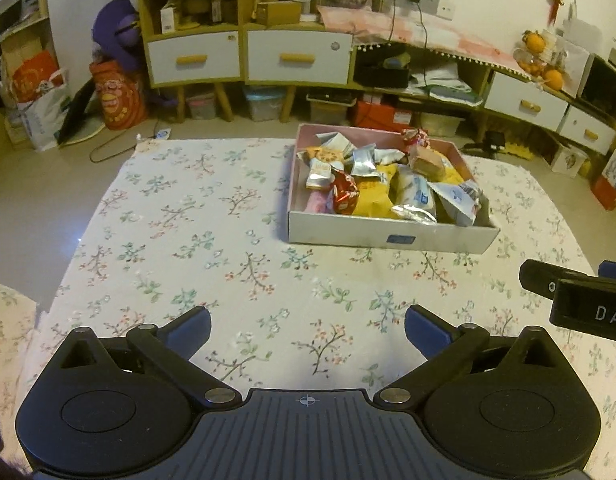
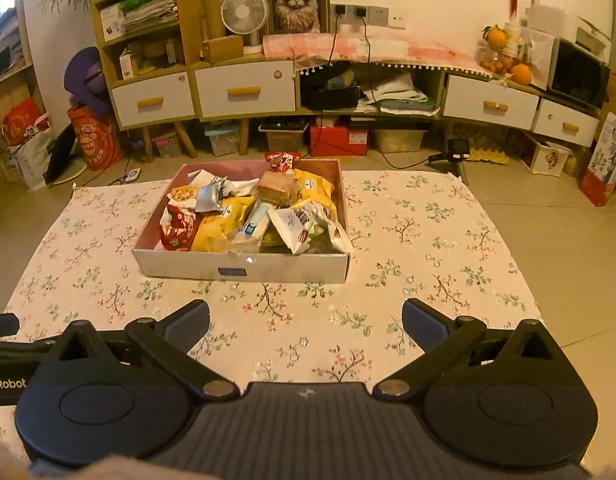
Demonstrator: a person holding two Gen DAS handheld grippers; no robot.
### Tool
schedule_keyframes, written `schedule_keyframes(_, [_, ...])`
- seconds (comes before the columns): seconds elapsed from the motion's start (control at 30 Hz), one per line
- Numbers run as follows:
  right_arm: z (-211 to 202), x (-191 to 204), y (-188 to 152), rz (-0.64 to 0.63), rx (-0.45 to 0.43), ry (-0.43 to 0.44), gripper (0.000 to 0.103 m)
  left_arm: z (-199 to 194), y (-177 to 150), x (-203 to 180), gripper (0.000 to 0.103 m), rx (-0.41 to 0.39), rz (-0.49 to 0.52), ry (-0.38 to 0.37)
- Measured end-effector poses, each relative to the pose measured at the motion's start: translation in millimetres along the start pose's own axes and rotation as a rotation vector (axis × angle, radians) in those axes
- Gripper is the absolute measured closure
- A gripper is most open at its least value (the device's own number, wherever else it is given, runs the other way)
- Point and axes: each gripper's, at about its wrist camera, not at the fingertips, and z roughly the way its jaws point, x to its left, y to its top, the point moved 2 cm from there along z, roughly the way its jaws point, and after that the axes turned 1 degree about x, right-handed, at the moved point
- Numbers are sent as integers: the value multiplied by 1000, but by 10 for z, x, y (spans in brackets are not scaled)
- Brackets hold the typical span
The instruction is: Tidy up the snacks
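Observation:
A shallow white cardboard box (image 1: 348, 234) (image 2: 180, 266) stands on the floral cloth (image 1: 188, 220) (image 2: 408, 232), heaped with snack packets: yellow bags (image 1: 374, 198) (image 2: 218, 228), a red packet (image 1: 344, 194) (image 2: 178, 228), silver and white wrappers (image 1: 366, 160) (image 2: 296, 226). My left gripper (image 1: 307, 326) hovers open over the cloth, well short of the box, nothing between its blue pads. My right gripper (image 2: 306, 318) is open too, in front of the box's near wall, with only cloth between its fingers. Part of the right gripper (image 1: 580, 296) shows at the left wrist view's right edge.
Behind the cloth run low wooden cabinets with white drawers (image 1: 296, 58) (image 2: 244, 90), storage bins beneath them, a small fan (image 2: 244, 12), a cat picture (image 2: 294, 4) and oranges (image 2: 522, 74). Bags (image 1: 40, 92) lean at far left. A cable (image 2: 388, 156) trails on the floor.

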Motion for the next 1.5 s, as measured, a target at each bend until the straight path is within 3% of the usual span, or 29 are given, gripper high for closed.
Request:
schedule_keyframes(0.13, [-4, 15, -65, -27, 5, -36, 0, -21, -70, -55, 0, 3, 37, 16])
schedule_keyframes(0.5, [26, 120, -110, -67, 16, -77, 0, -70, -150, -11, 0, -22, 24, 46])
schedule_keyframes(1.5, [-43, 238, -130, -58, 6, -26, 0, -26, -176, 110, 0, -11, -22, 53])
